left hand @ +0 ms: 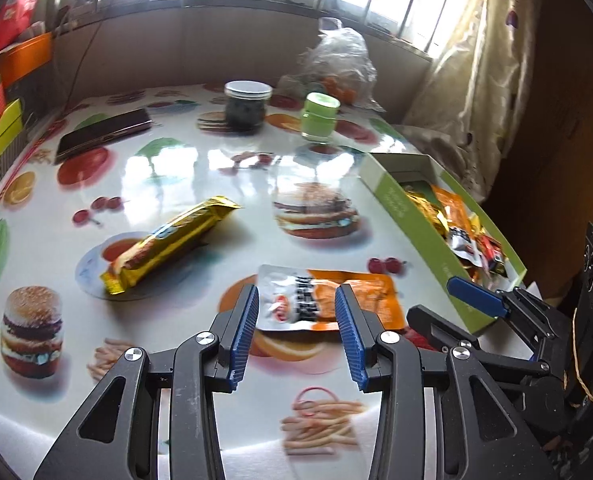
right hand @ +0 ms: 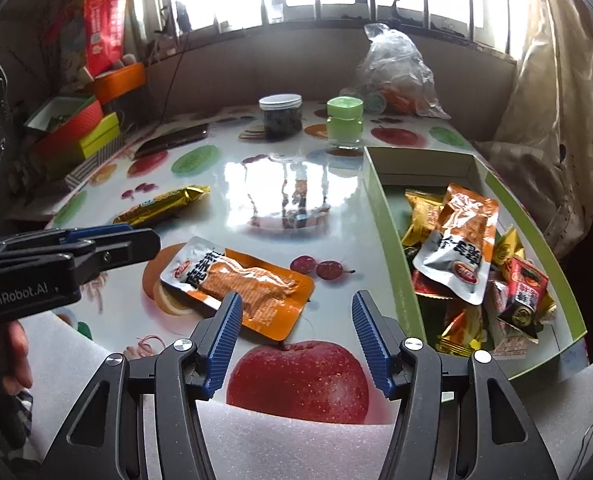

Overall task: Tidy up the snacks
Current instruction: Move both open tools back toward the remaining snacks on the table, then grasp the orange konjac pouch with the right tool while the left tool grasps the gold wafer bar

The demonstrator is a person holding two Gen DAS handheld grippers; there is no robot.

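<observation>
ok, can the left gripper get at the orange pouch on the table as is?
Probably yes. The left gripper is open, empty and aimed down at the orange pouch, which lies flat and alone on the table, nothing on it. The right gripper is close beside and could crowd it.

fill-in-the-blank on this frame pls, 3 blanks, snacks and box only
1. Loose on the table lie ____ snacks: a gold bar and an orange pouch.
2. The pouch lies ____ the green box.
3. The jar beside the green-lidded one has a ____ lid.

Missing: two; outside; white
</observation>
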